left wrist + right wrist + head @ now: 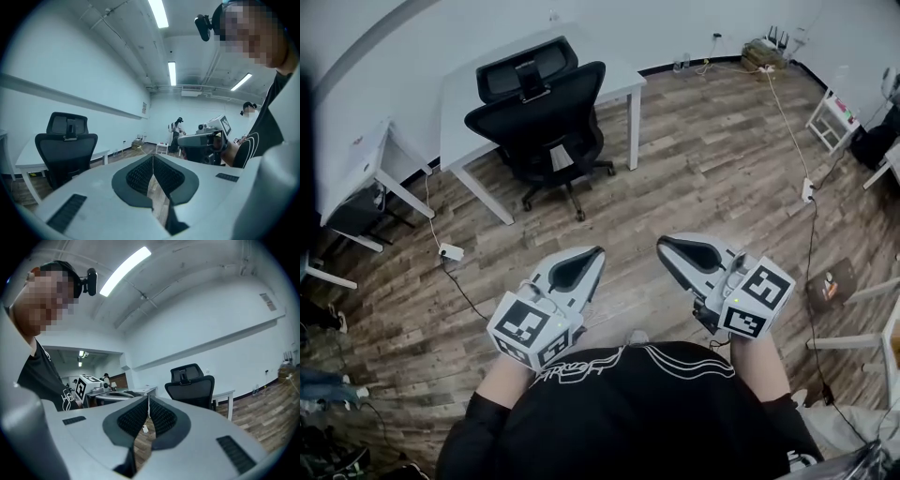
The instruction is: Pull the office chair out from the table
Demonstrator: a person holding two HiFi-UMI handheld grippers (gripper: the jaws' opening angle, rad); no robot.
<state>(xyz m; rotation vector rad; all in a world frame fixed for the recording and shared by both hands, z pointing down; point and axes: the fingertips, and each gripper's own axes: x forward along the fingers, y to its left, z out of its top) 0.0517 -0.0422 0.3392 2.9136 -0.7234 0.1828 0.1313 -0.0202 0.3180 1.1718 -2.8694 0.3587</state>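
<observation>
White power strip (450, 251) on wooden floor (703, 169)

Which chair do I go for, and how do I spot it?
Find the large white table across the wood floor. At its near edge stands the office chair. It is black, with a headrest and a wheeled star base, the only chair in view among white tables.

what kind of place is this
Probably an office or lab workroom: a black office chair at a white table, more white desks at the edges, and a power strip with cables on the wood-look floor.
</observation>
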